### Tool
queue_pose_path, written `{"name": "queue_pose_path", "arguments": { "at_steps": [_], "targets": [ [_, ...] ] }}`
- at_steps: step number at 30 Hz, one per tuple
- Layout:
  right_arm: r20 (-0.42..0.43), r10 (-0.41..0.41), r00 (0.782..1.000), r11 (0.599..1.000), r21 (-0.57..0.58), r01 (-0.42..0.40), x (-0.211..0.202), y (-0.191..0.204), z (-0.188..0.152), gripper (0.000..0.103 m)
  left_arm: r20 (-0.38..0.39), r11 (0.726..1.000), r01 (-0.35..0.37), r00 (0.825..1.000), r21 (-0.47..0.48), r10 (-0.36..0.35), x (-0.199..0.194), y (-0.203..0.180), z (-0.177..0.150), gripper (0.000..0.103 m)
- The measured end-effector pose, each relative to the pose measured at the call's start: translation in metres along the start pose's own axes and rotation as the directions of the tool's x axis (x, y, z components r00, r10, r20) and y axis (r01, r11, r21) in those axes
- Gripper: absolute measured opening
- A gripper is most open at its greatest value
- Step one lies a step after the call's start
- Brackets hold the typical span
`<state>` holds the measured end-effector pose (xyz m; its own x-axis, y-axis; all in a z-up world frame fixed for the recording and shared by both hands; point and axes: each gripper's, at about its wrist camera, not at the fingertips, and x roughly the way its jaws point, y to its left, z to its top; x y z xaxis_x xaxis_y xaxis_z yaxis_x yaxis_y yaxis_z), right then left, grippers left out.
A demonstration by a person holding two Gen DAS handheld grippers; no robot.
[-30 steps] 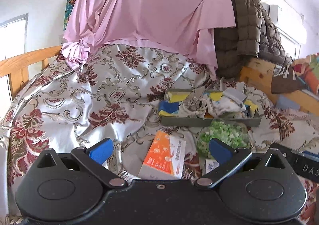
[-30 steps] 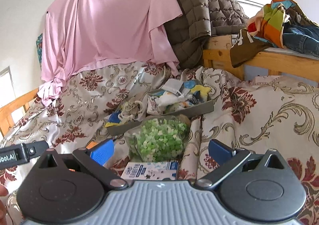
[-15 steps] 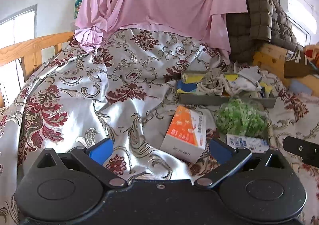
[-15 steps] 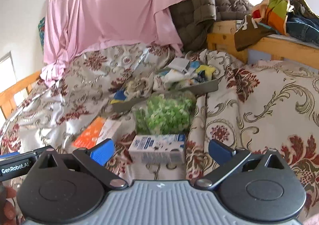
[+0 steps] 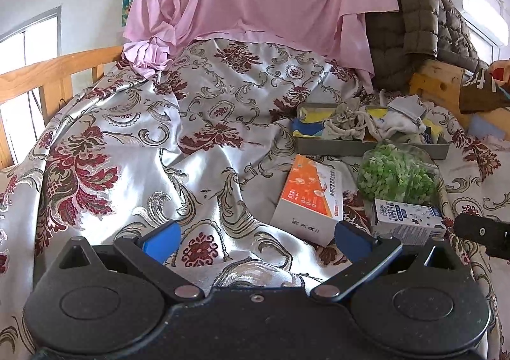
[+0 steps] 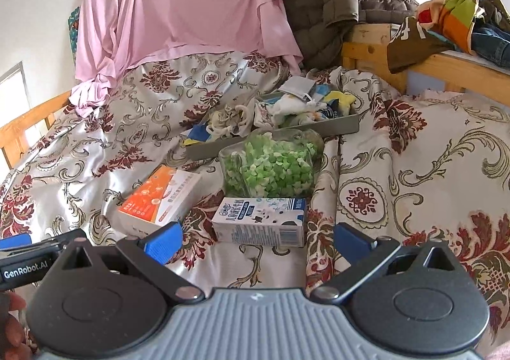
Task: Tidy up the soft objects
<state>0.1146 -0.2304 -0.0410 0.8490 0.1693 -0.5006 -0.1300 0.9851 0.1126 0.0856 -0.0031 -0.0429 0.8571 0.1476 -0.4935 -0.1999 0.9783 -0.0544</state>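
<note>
**Inspector:** Start with the biggest hazard, then work down.

**Operator:** The bedspread point(image 5: 134, 143). It is slick satin, rucked into deep folds, and everything rests on it. If I press down or drag a claw across it, I judge the cloth will slide and carry things with it.

**Inspector:** Where are the soft things?

**Operator:** Heaped in the grey tray point(image 6: 334, 124) at the far side, socks and rags point(image 6: 287, 105) spilling above its rim. The tray sits tilted on a fold (I cannot tell how firmly), so a tug on one rag could tip it or haul out a tangle.

**Inspector:** Next.

**Operator:** The bag of green pieces point(image 6: 271, 165) lies just in front of the tray, touching the milk carton point(image 6: 259, 221). A reach straight ahead could crush or snag the bag.

**Inspector:** The boxes?

**Operator:** The orange box point(image 5: 310, 197) and the carton stand between my claws and the tray. Either could be knocked over.

**Inspector:** State of your claws.

**Operator:** My left gripper point(image 5: 256, 237) is spread wide, holding nothing, over bare cloth. My right gripper point(image 6: 258, 240) is likewise spread and empty, the carton just ahead of its pads. They sit close together, so they could collide.
</note>
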Motion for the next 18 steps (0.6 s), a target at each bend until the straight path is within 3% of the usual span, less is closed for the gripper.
{"name": "queue_pose_path", "arguments": {
  "at_steps": [18],
  "targets": [
    [-0.015,-0.003,1.0,1.0,-0.004,0.003,0.002,0.0001,0.0003,0.103,0.004,1.0,0.002,1.0,0.002,-0.002,-0.0027,-0.0023,0.0001,0.102]
  ]
}}
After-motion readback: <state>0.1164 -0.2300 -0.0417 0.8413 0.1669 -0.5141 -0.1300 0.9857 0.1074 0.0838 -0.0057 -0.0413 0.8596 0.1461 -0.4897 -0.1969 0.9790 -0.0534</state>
